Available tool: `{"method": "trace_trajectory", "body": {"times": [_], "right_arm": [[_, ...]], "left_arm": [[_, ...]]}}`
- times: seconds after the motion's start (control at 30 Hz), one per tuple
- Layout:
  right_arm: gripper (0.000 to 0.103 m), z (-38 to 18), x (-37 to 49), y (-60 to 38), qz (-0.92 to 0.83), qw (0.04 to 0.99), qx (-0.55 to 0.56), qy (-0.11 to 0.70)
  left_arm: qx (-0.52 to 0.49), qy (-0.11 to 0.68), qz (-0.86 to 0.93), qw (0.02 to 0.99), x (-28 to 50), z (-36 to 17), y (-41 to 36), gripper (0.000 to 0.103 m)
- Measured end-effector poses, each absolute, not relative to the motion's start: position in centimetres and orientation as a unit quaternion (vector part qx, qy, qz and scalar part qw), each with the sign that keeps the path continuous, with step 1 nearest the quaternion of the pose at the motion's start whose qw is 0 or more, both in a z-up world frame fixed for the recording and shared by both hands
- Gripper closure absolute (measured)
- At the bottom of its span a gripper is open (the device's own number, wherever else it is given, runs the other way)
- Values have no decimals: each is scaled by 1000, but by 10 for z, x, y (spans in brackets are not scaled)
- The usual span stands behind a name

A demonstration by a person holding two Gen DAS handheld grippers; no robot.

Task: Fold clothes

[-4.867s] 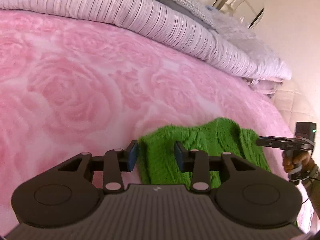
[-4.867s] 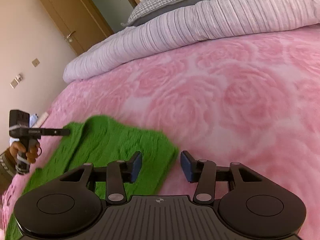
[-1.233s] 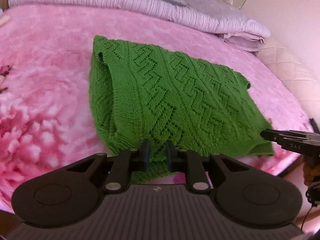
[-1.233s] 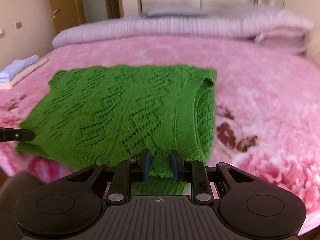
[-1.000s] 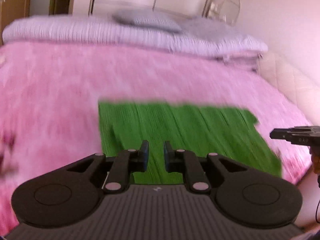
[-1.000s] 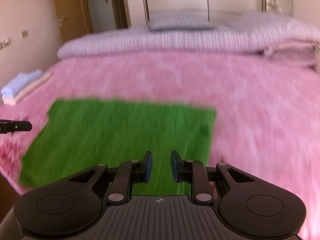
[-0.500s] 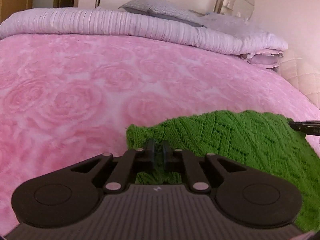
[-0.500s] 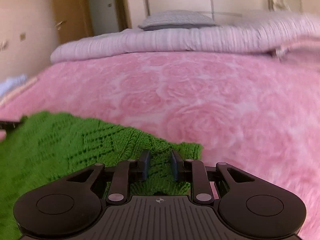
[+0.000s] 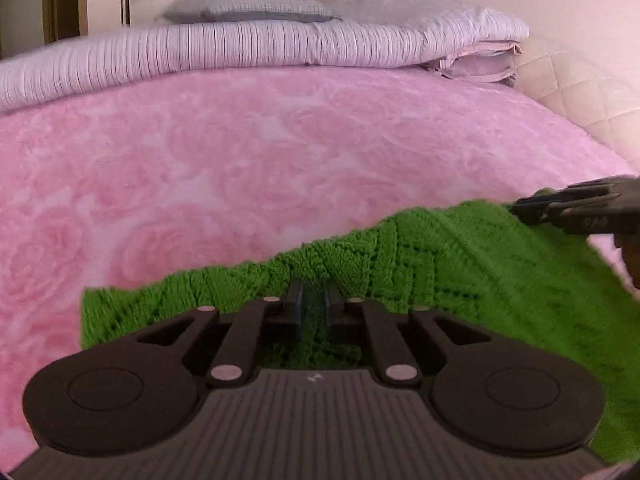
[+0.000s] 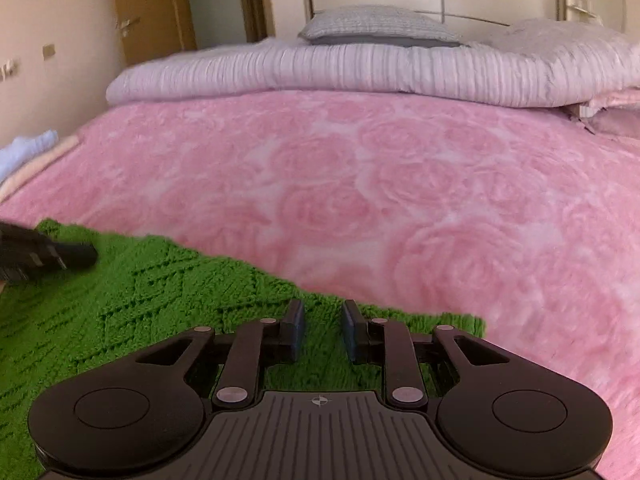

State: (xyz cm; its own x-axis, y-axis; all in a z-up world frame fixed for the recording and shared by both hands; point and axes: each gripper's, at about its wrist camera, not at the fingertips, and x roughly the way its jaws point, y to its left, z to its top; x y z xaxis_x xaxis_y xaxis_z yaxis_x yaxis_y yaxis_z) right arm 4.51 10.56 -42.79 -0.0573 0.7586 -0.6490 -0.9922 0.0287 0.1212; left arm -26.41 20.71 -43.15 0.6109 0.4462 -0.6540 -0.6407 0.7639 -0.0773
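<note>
A green cable-knit sweater [image 9: 440, 264] lies across the near part of the pink rose blanket [image 9: 240, 160]. My left gripper [image 9: 312, 308] is shut on a raised fold of its far edge, with the knit squeezed between the blue pads. In the right wrist view the same sweater [image 10: 140, 300] spreads to the lower left. My right gripper [image 10: 323, 332] is shut on its edge near the right corner, jaws a little apart with green knit filling the gap. Each gripper shows in the other's view: the right gripper [image 9: 520, 210] and the left gripper [image 10: 90, 256], both low over the sweater.
A striped lilac duvet [image 10: 360, 72] and grey pillows [image 10: 376, 26] are piled at the head of the bed. Folded pale clothes [image 10: 28, 150] sit at the left edge of the bed. A wooden door [image 10: 152, 8] is behind, and a quilted panel [image 9: 580, 100] to the right.
The sweater hung stretched in the air between both grippers; both have since swung forward and sunk, and it now lies on the blanket. Since half a second ago both edged further along.
</note>
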Motion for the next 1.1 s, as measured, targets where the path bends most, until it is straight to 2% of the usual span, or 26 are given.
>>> {"method": "trace_trajectory", "body": {"times": [0.13, 0.3, 0.47, 0.63, 0.77, 0.8, 0.83, 0.87, 0.93, 0.97, 1.0, 1.1], "right_arm": [[79, -415, 43, 98, 655, 663, -206, 300], [79, -385, 25, 35, 659, 669, -161, 304], [79, -388, -15, -45, 642, 682, -162, 310], [80, -409, -42, -91, 612, 708, -176, 306], [79, -395, -50, -93, 593, 716, -182, 320], [79, -388, -51, -94, 586, 720, -178, 325], [78, -384, -53, -97, 580, 725, -173, 328], [76, -380, -55, -100, 574, 730, -168, 330], [55, -375, -59, -109, 560, 737, -155, 344], [50, -373, -62, -114, 553, 740, -148, 353], [45, -371, -64, -120, 548, 742, -141, 360], [44, -366, -72, -135, 541, 742, -126, 376]], "left_arm": [[-156, 308, 329, 879, -278, -415, 199, 95], [-173, 285, 341, 879, -318, -390, 165, 95], [-198, 288, 322, 880, -346, -389, 98, 95], [-206, 301, 347, 864, -366, -418, 45, 95], [-228, 316, 373, 842, -364, -394, 41, 95], [-227, 316, 378, 840, -364, -387, 39, 94], [-225, 316, 383, 839, -364, -378, 34, 88], [-222, 315, 386, 838, -365, -371, 28, 86], [-223, 318, 395, 832, -366, -360, 18, 80], [-225, 321, 400, 828, -366, -355, 13, 80], [-229, 323, 403, 825, -368, -351, 8, 78], [-240, 327, 413, 815, -375, -342, -8, 76]]}}
